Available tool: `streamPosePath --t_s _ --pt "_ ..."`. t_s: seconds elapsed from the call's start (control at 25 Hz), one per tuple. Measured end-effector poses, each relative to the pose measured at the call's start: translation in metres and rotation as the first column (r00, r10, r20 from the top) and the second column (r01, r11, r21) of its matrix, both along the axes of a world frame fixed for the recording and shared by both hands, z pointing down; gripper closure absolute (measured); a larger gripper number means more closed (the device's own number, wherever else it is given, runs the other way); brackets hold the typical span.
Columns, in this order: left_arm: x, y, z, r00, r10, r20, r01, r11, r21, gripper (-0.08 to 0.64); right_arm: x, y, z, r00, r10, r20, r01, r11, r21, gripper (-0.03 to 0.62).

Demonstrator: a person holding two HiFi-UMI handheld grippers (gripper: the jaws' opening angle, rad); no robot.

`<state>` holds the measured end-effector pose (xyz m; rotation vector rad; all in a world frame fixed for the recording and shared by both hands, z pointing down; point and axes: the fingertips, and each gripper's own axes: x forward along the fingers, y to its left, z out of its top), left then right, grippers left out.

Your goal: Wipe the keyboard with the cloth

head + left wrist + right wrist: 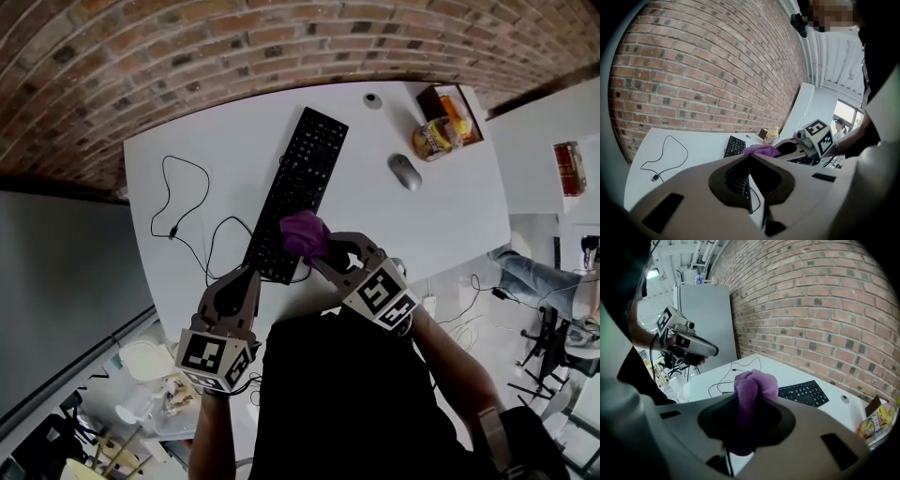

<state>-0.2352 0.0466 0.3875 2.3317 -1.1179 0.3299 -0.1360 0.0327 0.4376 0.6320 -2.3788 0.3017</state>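
A white table [187, 169] is being backed by a curved brick wall [187, 47], with a black keyboard [298, 187] lying diagonally across the middle of the tabletop. A grey mouse [405, 172] is lying well apart to its right, and a thin black cable [178, 202] is looping over the table to its left.

A purple cloth [305, 234] is being pinched as a bunched wad by the right gripper [328, 253], with the folded end sticking out beyond the jaw tips. It is being held at the near end of the keyboard, over its near corner; whether it is touching the keys cannot be told. The left gripper [251, 274] is being held just beside the same near end with its jaws pressed together and nothing between them.

The wiping stroke appears to be only beginning. To do it well, the protruding wad should be laid flat onto the keys rather than poked at them, and drawn along the length of the keyboard toward its far end with light, even pressure. The keyboard is light and likely to slide on the smooth table, so the closed left gripper could be rested against its near edge to steady it. The cloth looks soft and thick, so it should give over the key tops without catching.
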Motion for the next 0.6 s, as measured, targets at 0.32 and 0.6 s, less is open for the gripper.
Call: streamPosePath --t_s 0.32,0.6 --pt "-0.016 0.000 0.002 0.999 -0.041 -0.002 0.041 0.999 -0.012 0.546 -0.037 0.016 0.023 0.993 -0.119 0.000 0.119 0.992 -0.052 0.494" --pt "-0.028 -0.001 0.008 0.998 -0.056 -0.004 0.056 0.998 -0.026 0.546 -0.062 0.027 0.045 0.980 -0.198 -0.014 0.196 0.976 -0.090 0.495"
